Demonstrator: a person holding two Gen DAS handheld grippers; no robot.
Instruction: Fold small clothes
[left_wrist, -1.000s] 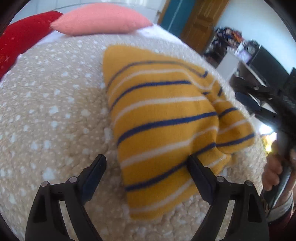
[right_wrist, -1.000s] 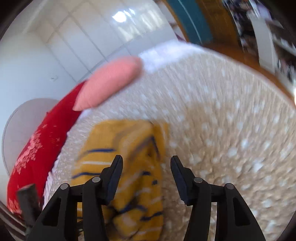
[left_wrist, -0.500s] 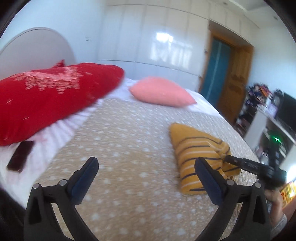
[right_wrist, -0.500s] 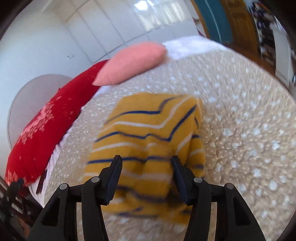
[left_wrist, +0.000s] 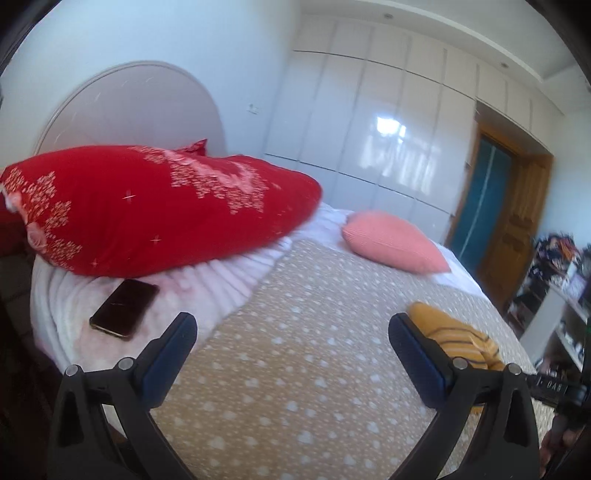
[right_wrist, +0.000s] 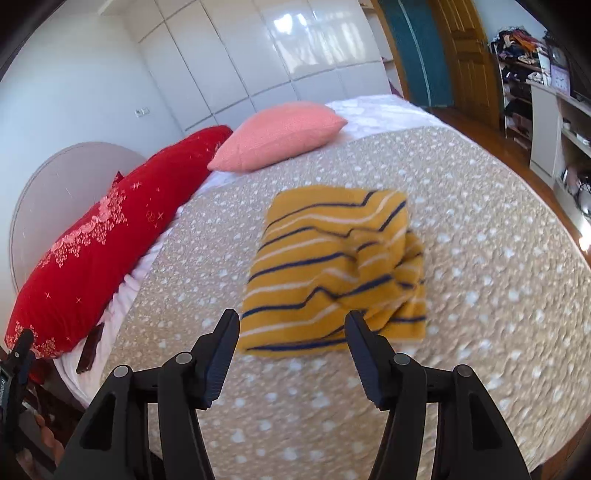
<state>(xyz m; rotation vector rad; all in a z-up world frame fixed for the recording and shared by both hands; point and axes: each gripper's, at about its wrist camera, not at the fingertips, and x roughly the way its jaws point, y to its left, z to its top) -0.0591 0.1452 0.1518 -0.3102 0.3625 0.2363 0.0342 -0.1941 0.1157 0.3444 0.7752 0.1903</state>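
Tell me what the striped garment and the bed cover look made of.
Yellow striped garment: a soft knit, probably cotton or wool blend; it lies in thick, matte, rounded folds. Beige bed cover: looks like quilted fabric, puckered and matte with pale spots; the fibre cannot be told.

The striped garment (left_wrist: 456, 339) at four o'clock is half hidden behind the left gripper's right finger (left_wrist: 417, 356). At eight o'clock the phone (right_wrist: 89, 349) shows only an edge; the shelf clutter (right_wrist: 517, 40) is indistinct.
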